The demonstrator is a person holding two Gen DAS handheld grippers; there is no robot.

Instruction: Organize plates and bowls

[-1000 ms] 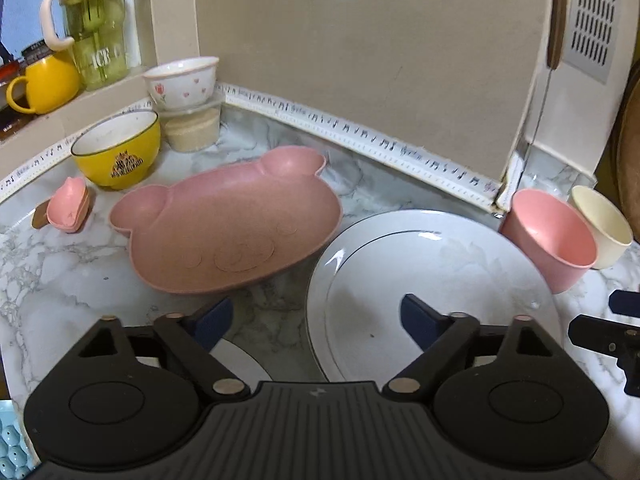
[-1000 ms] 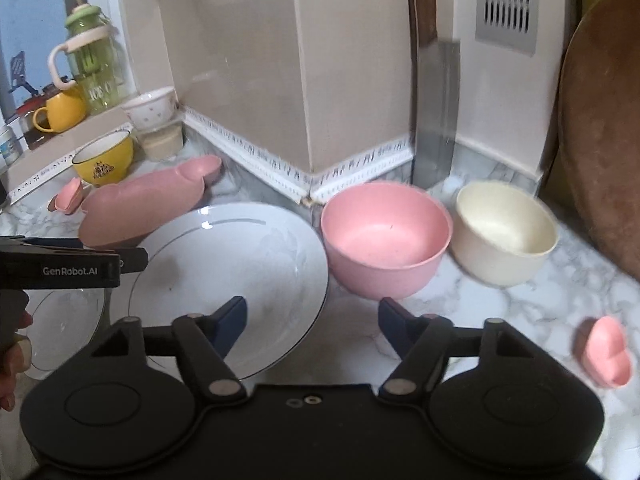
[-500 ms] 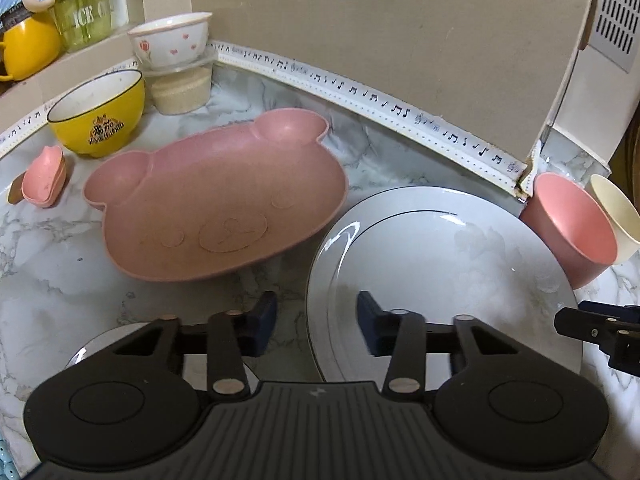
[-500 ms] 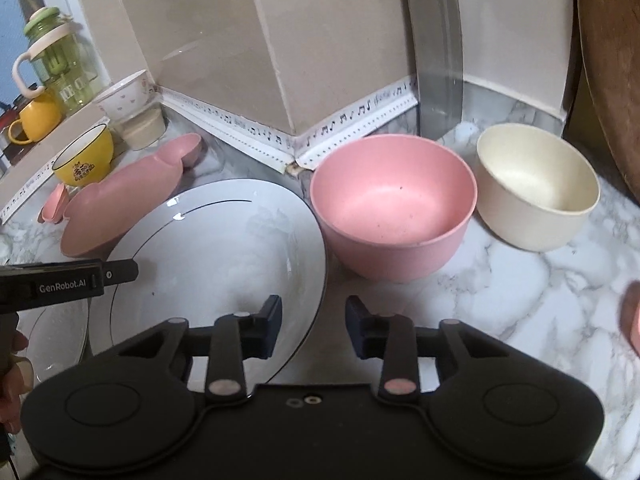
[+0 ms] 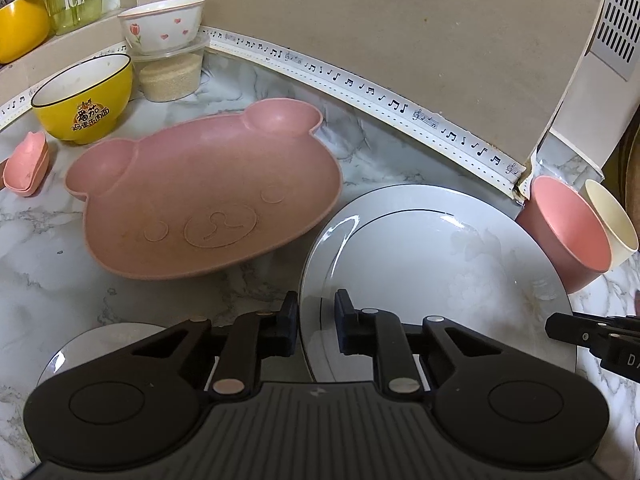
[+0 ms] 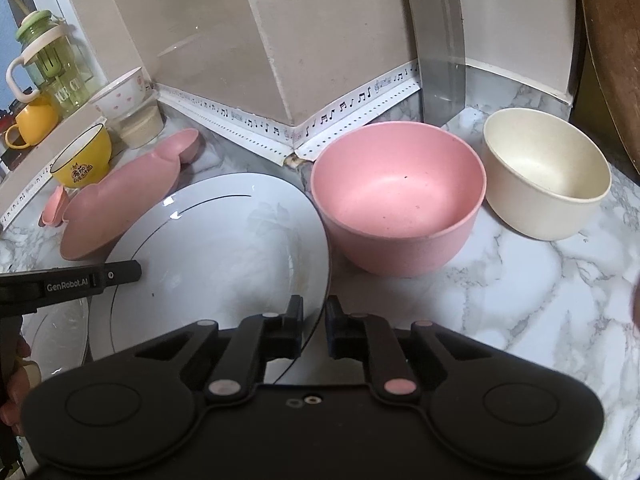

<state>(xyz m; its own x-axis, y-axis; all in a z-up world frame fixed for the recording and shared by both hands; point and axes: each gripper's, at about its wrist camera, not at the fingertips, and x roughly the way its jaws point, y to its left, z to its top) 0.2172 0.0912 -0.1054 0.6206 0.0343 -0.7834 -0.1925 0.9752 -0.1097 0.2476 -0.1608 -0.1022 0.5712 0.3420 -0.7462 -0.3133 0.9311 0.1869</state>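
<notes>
A large white plate (image 5: 436, 268) lies on the marble counter; it also shows in the right wrist view (image 6: 216, 256). My left gripper (image 5: 316, 320) is closed on the plate's left rim, one finger on each side. My right gripper (image 6: 314, 328) is closed on its right rim the same way. A pink bear-shaped plate (image 5: 208, 196) lies behind to the left. A pink bowl (image 6: 396, 200) and a cream bowl (image 6: 544, 180) stand to the right of the white plate. A smaller white plate (image 5: 104, 340) lies under my left gripper, partly hidden.
A yellow bowl (image 5: 84, 100), a heart-patterned bowl (image 5: 164, 26) on a glass container, and small pink dishes (image 5: 26, 164) stand at the back left. A green bottle (image 6: 52, 64) and yellow mug (image 6: 34, 120) sit on the sill. The wall corner juts out behind the plates.
Both grippers have moved forward and closed from wide open onto opposite rims of the large white plate. The dishes have not moved.
</notes>
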